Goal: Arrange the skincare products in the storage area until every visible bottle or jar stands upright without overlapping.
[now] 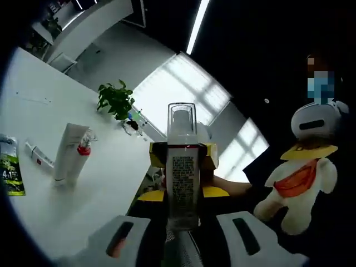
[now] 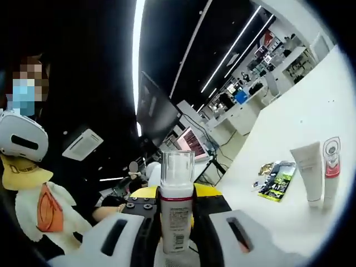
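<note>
Left gripper view: my left tool point(image 1: 182, 236) and right tool point(image 2: 177, 236) both clench 1 clear-capped pump bottle point(image 1: 182, 167), held upright beside the white bench point(image 1: 44, 111) carrying 2 upright tubes point(image 1: 69, 153).

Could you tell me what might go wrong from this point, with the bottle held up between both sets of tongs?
1. The clear-capped bottle is pinched by both the left tongs and the right tongs above the white table; an uneven release might drop it.
2. Setting it down near the white tube and the red-collared bottle could tip them.
</note>
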Motion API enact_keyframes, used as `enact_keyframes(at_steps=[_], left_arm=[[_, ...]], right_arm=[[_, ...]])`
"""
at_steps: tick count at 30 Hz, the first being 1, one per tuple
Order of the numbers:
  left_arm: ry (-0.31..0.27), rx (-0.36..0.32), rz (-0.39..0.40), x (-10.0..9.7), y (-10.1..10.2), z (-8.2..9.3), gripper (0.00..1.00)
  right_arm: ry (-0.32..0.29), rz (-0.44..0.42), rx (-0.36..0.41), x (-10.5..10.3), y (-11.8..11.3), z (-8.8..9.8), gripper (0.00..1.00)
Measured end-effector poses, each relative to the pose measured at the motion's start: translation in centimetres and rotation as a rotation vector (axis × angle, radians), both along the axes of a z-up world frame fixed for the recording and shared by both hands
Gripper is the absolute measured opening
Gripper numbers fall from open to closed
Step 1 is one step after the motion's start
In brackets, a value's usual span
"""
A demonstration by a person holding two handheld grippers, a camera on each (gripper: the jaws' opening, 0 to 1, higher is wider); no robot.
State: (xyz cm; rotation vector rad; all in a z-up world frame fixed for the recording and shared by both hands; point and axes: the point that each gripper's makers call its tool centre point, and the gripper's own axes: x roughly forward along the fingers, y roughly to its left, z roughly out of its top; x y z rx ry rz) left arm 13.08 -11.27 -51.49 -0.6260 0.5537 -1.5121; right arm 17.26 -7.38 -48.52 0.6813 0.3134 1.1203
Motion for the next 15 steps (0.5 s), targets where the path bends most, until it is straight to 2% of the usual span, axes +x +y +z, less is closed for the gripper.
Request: enact_keyframes(at_steps=[2,8,11,12,15], left_arm=[[-0.025,0.029,0.007,0.1,-0.1,-0.5,0.18],[-0.104,0.156,0.012,0.3,-0.3,-2.6,0.19],[-0.178,0.263,0.003,0.4,-0.4,-3.9,0.2],[-0.185,0.273,0.001,0.4,-0.4,-4.0,0.2],[-0.283,0.389,-0.013,0.7,-0.6,-5.4,0.2]], right_arm=[[0.0,-0.002,-0.012,-0.1,-0.1,-0.2,0.21],[-0.037,-0.027,-0.169,0.0,-0.3,-2.4,0.21],[-0.068,-0.025,-0.255,0.0,-0.6,-3.5,0.21],[-0.079,-0.024,-0.279,0.0,-0.6,-3.8,0.21],[-0.131,-0.007,-0.374,-0.2,-0.4,-4.7,0.21]])
